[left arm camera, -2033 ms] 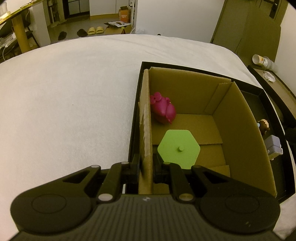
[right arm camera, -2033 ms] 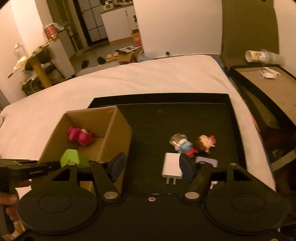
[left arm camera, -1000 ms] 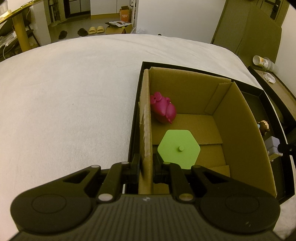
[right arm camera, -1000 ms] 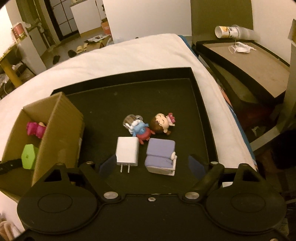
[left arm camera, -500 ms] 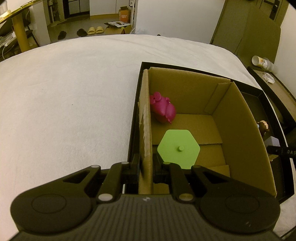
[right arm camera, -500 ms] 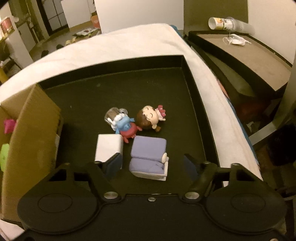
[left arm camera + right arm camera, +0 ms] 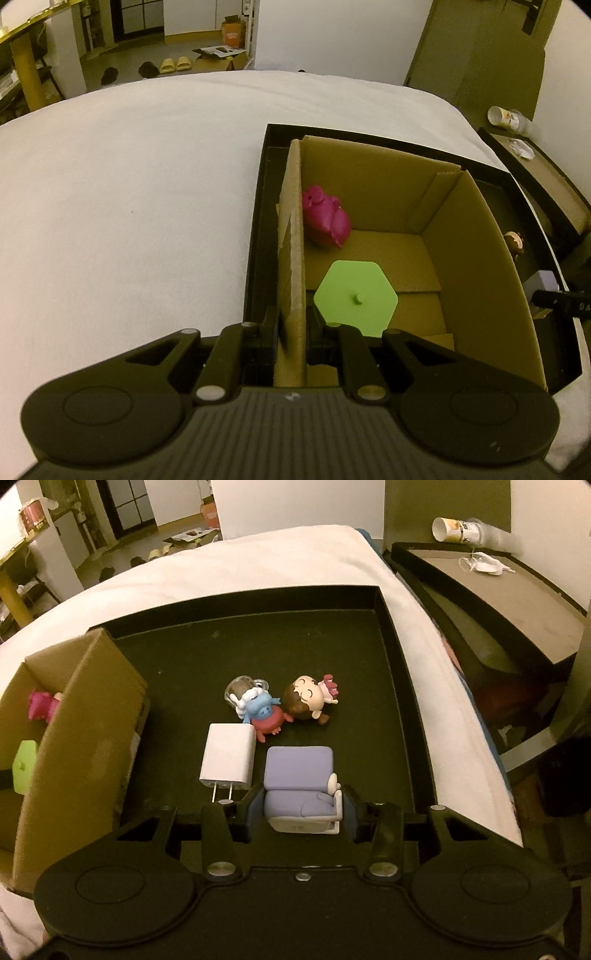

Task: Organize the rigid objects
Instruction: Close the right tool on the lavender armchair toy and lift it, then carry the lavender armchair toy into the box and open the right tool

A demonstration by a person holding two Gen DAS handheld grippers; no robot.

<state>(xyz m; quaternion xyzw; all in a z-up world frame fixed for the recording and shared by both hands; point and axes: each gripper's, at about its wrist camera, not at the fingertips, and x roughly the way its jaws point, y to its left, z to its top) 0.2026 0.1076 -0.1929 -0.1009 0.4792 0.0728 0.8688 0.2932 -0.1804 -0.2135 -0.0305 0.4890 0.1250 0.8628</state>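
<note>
My left gripper [image 7: 291,328] is shut on the left wall of the cardboard box [image 7: 476,266]. Inside the box lie a pink toy [image 7: 327,221] and a green hexagon piece [image 7: 356,295]. In the right wrist view my right gripper [image 7: 303,808] straddles a purple toy sofa [image 7: 299,764] on the black tray [image 7: 402,683]. Its jaws are closing and the pads touch both sides of the sofa. Just beyond it lie a white charger plug [image 7: 229,757], a blue figure [image 7: 262,709] and a brown-haired doll [image 7: 308,698].
The tray lies on a white bed [image 7: 129,203]. The cardboard box [image 7: 92,720] fills the tray's left end. A dark side table [image 7: 509,602] with a tipped cup [image 7: 458,530] and a mask stands to the right of the bed.
My right gripper has moved in over the purple sofa and its wide jaws have come together on the sofa's sides. The left gripper and the box have not moved.
</note>
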